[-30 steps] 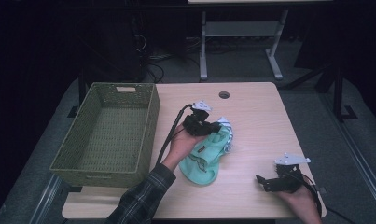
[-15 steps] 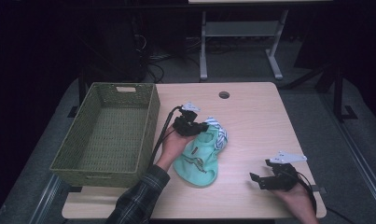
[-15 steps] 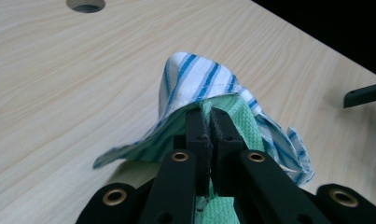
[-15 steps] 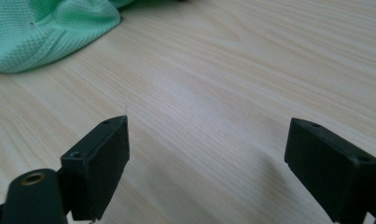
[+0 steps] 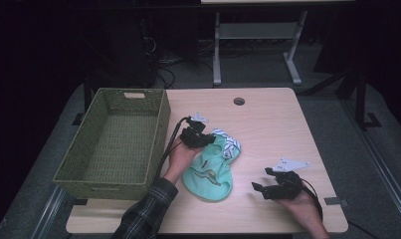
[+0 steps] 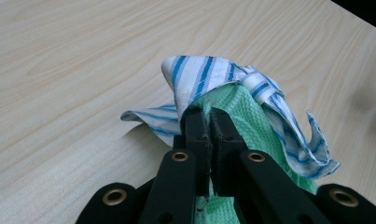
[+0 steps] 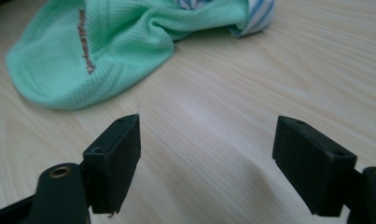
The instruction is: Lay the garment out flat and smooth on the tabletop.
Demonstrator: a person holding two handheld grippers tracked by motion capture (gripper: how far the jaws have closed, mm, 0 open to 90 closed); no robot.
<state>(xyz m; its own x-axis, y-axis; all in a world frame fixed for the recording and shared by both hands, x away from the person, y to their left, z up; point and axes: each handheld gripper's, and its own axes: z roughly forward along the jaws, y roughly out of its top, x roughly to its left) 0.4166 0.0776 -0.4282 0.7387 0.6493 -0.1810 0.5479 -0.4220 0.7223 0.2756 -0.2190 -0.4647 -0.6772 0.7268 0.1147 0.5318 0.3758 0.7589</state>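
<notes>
A mint-green knit garment (image 5: pixel 210 172) with a blue-and-white striped part (image 5: pixel 230 144) lies in the middle of the wooden table (image 5: pixel 277 124). My left gripper (image 5: pixel 204 141) is shut on its upper edge. In the left gripper view the jaws (image 6: pixel 206 114) pinch green fabric, and the striped cloth (image 6: pixel 209 77) folds over their tips. My right gripper (image 5: pixel 260 189) hovers low over bare wood to the right of the garment. Its jaws (image 7: pixel 209 123) are open and have just been closing, with nothing between them. The garment (image 7: pixel 101 46) lies ahead of them.
A green woven basket (image 5: pixel 162 127) stands on the table's left side, close to my left hand. A round cable hole (image 5: pixel 239 101) sits near the far edge. A metal stand (image 5: pixel 257 32) is on the floor beyond the table.
My left gripper has dragged the garment's top edge left toward the basket, bunching the cloth. My right gripper has slid left toward the garment.
</notes>
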